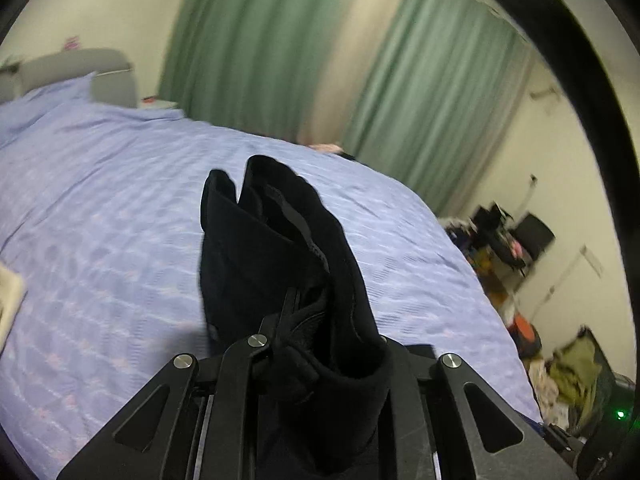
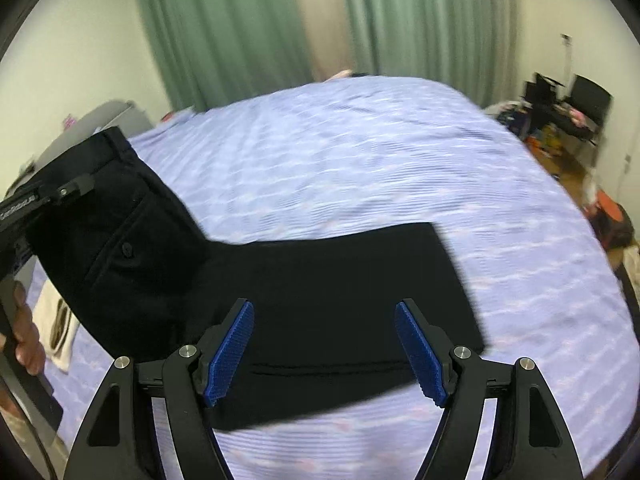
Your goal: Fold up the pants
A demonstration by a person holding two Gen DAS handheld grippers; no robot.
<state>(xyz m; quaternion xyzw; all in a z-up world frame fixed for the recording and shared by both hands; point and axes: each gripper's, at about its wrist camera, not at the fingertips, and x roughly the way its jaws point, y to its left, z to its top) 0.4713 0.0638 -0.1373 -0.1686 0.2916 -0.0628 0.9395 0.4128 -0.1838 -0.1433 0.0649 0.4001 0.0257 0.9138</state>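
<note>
A: Pants (image 2: pixel 320 300), black, one pair. Location: partly on the bed (image 2: pixel 360 152), partly lifted. The waistband end, with belt loops and a buttoned back pocket (image 2: pixel 124 248), is raised at the left of the right wrist view; the legs lie flat across the lilac quilted cover, hem edge toward the right.

B: Holder of the raised end?

A: Left gripper (image 2: pixel 76 188), entered as pinched tight on the pants at the waistband. In its own view the dark cloth bunches up between its black fingers and stands above them, so the pads are hidden. A hand (image 2: pixel 24 340) grips its handle at the left edge of the right wrist view.

B: Right gripper?

A: Right gripper (image 2: pixel 324 344), jaws spread wide, blue ribbed pads (image 2: pixel 234 344) facing each other. It hangs above the flat part of the pants, nothing between the pads, no contact that I can make out.

B: Other items on the bed?

A: One cream-coloured cloth item (image 2: pixel 56 332) near the left edge, under the raised waistband end; type cannot be told. A grey headboard (image 1: pixel 80 68) at the far end.

B: Surroundings?

A: Green curtains (image 2: pixel 224 32) behind the bed, pale walls. A black chair (image 2: pixel 588 100) and a cluttered heap of mixed things (image 1: pixel 568 372) on the floor to the right. Both views are blurred.
</note>
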